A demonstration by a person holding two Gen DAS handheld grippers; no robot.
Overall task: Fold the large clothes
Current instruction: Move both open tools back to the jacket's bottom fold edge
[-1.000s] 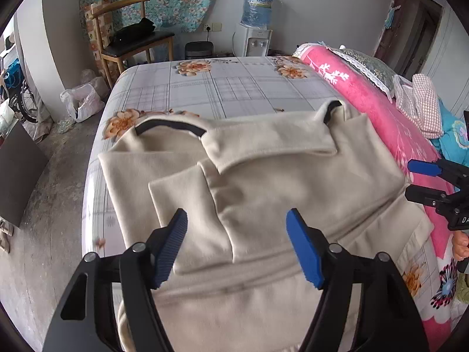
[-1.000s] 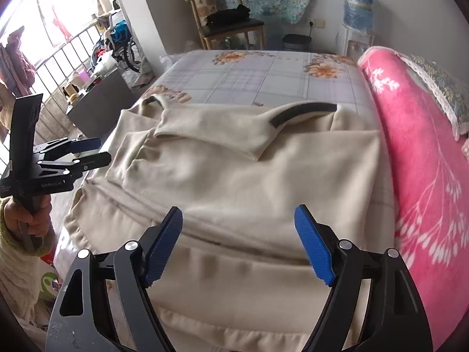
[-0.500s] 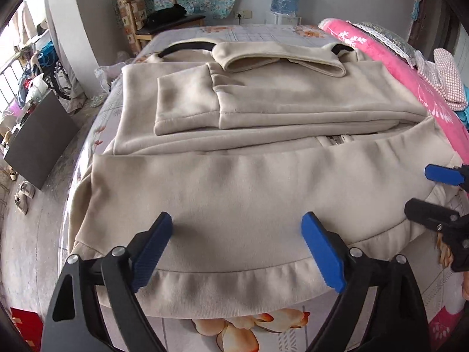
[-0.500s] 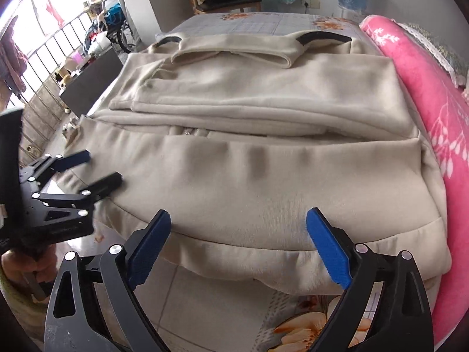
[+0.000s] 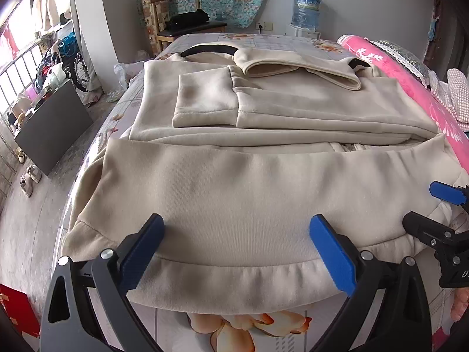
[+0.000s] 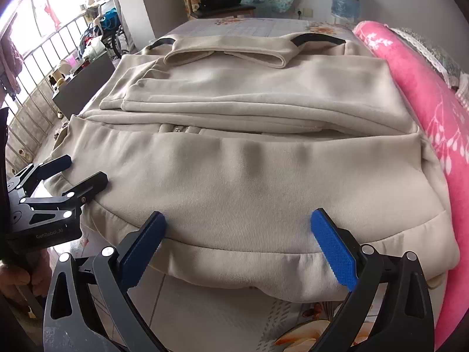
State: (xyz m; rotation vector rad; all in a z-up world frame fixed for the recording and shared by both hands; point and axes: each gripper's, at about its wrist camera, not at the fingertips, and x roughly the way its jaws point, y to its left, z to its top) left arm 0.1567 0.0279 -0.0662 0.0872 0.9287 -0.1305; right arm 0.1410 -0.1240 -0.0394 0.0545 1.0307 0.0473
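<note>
Beige jacket [image 5: 263,193] lies flat on the bed [image 5: 252,322], sleeves folded across the chest, hem band nearest both cameras. Left gripper [image 5: 236,246] and right gripper [image 6: 237,240] hover over that hem, one toward each end. Both have just been opening and now stand spread wide; nothing clamped, cloth only below the fingers. Likely set up to pinch the hem and fold it up toward the collar. Readable text: "GenRobot_AI" on the left gripper's body.
</note>
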